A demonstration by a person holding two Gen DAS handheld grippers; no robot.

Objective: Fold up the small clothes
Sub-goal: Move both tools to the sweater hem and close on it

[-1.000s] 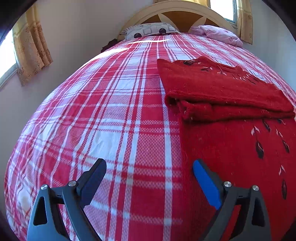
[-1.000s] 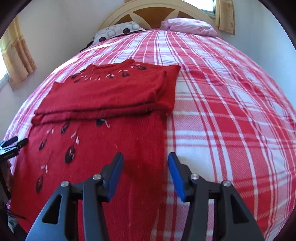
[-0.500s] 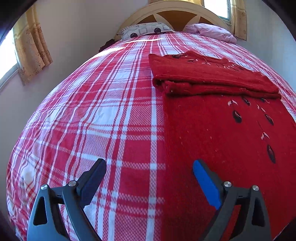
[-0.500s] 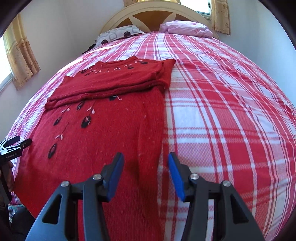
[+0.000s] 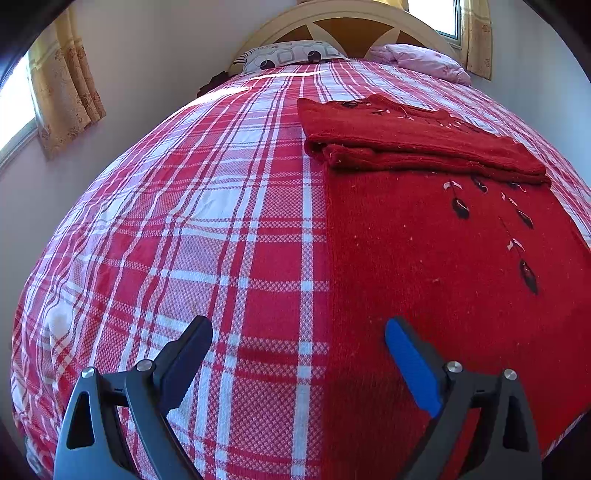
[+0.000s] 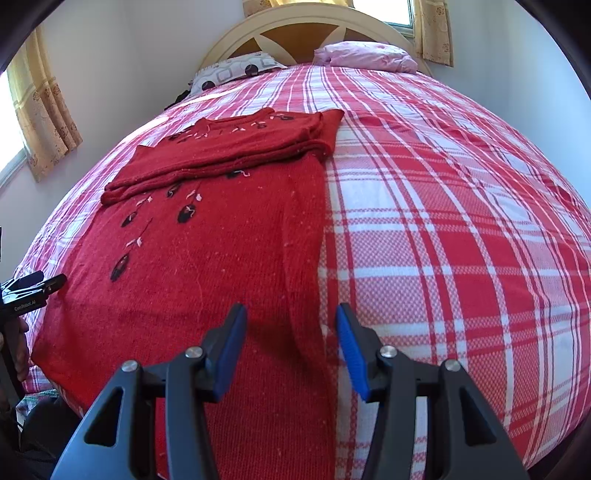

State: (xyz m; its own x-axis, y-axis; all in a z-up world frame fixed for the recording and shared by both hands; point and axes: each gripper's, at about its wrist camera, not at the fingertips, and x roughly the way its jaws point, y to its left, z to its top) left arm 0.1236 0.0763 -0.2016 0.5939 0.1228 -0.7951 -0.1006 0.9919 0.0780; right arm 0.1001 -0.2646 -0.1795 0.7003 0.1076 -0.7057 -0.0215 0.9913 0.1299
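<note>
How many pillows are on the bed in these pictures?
2. A grey patterned pillow lies at the left of the headboard, and a pink pillow lies at the right. Others may be hidden behind them.

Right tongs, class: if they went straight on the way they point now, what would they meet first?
Most likely the right-hand edge of the red sweater, where it meets the checked bedspread; the right tongs stand open, empty, and depth is unclear.
</note>
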